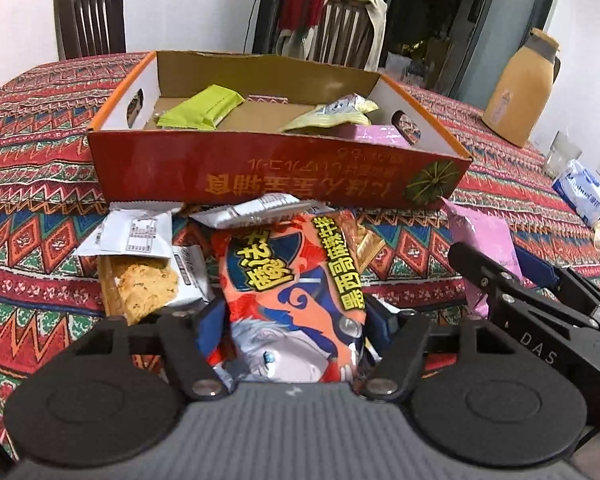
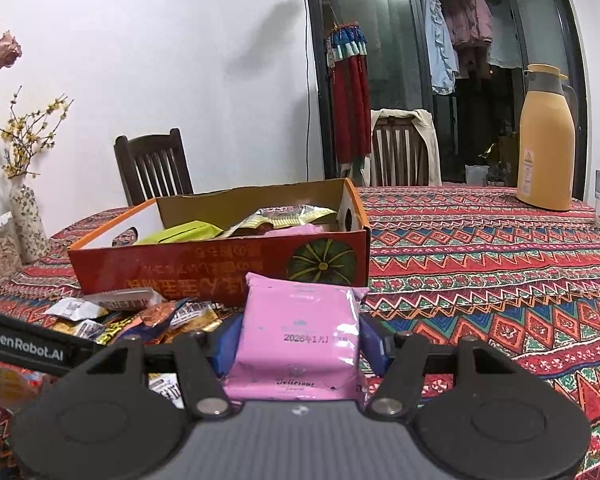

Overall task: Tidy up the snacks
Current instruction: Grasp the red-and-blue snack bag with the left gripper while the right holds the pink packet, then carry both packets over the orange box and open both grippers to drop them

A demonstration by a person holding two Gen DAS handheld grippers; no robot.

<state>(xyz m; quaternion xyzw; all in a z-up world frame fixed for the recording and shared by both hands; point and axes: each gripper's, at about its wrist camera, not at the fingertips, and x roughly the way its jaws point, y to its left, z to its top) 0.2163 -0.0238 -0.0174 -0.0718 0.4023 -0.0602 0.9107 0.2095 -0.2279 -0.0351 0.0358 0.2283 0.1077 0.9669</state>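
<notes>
We have the worktop [image 2: 500, 264] under its red patterned cloth, and on it the long red cardboard box with orange rims [image 1: 260, 168], open at the top. Inside it lie a lime-green flat packet [image 1: 200, 110], a pale yellow-green foil pouch [image 1: 332, 114] and a pink packet [image 1: 374, 134] tucked in the right corner; the middle of the floor is bare.

Just in front of the box sits the loose pile. Our left gripper [image 1: 296, 328] has the orange-red glossy snack bag with cartoon print [image 1: 292, 280] between its blue pads, which look to be pressing its sides. Beside it lies a clear-windowed white biscuit wrapper [image 1: 144, 276].

Our right gripper [image 2: 298, 340] holds a pink glossy pillow packet [image 2: 300, 340], jaws half closed on it, short of the box's near wall.

The risks? The slick film could slide out of either grip on the lift. The near wall could catch a packet carried too low. And the two grippers sit close together, so they may bump heading for the same box.
</notes>
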